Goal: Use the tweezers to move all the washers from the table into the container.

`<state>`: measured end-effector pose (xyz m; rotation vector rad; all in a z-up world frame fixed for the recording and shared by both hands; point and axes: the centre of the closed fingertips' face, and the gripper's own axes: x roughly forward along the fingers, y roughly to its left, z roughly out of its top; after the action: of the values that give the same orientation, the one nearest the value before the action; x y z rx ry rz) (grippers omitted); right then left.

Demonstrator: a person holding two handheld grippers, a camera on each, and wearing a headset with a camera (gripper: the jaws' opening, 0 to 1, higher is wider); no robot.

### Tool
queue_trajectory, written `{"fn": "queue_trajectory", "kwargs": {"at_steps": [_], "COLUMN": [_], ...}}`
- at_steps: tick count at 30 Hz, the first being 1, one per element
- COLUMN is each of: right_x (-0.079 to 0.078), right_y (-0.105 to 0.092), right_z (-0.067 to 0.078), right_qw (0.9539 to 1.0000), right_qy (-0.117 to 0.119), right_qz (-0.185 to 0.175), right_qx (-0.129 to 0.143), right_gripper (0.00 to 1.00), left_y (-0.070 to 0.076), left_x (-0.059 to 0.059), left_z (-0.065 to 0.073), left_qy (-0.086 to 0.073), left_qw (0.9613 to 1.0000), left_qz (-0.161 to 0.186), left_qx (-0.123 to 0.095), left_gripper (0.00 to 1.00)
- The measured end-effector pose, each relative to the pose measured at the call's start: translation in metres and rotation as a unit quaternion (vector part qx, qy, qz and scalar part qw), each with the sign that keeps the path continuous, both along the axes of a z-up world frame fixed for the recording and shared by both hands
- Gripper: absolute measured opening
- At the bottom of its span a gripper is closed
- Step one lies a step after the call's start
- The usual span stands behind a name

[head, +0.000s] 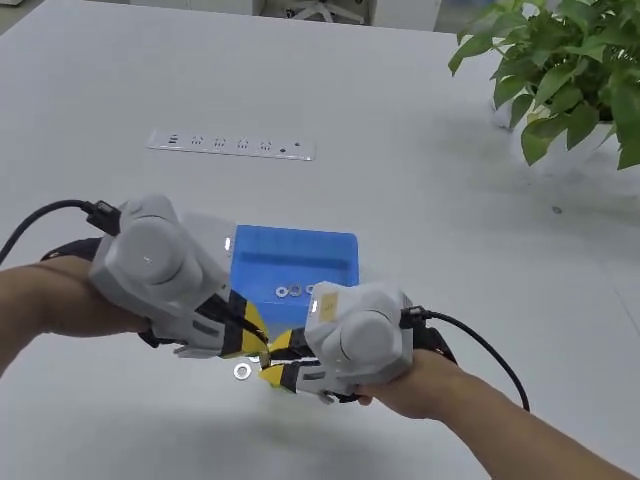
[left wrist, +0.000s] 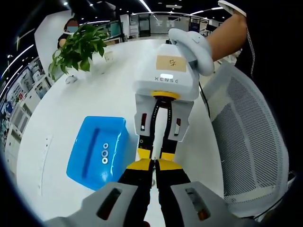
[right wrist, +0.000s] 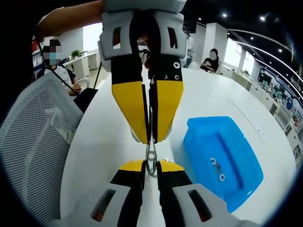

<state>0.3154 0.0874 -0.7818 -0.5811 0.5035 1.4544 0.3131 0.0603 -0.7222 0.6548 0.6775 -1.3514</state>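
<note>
A blue container sits mid-table with three washers inside, also seen in the left gripper view and the right gripper view. One loose washer lies on the table just in front of the grippers. My left gripper and right gripper meet tip to tip in front of the container. Thin metal tweezers run between them. The left gripper is shut on one end. The right gripper is shut on the other.
A white power strip lies at the back of the table. A potted plant stands at the far right corner. A mesh chair is beside the table's near edge. People sit in the background.
</note>
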Motion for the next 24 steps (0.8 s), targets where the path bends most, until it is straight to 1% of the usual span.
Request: {"fn": "queue_trajectory", "kwargs": {"at_steps": [5, 13, 24], "right_x": [0.0002, 0.0006, -0.0004], "right_y": [0.0000, -0.0006, -0.0006], "right_z": [0.0001, 0.0000, 0.0004], "right_qw": [1.0000, 0.9999, 1.0000], "right_qy": [-0.001, 0.009, 0.006], "right_qz": [0.002, -0.006, -0.004], "right_qx": [-0.003, -0.003, -0.006], "right_gripper": [0.11, 0.10, 0.10], "left_y": [-0.0004, -0.0009, -0.0002], "left_x": [0.0008, 0.0010, 0.0017], "left_z": [0.0004, 0.0007, -0.0001], "left_qy": [0.001, 0.003, 0.001], "left_qw": [1.0000, 1.0000, 1.0000], "left_qz": [0.002, 0.004, 0.000], "left_qx": [-0.002, -0.003, 0.002], "left_gripper": [0.06, 0.06, 0.06]}}
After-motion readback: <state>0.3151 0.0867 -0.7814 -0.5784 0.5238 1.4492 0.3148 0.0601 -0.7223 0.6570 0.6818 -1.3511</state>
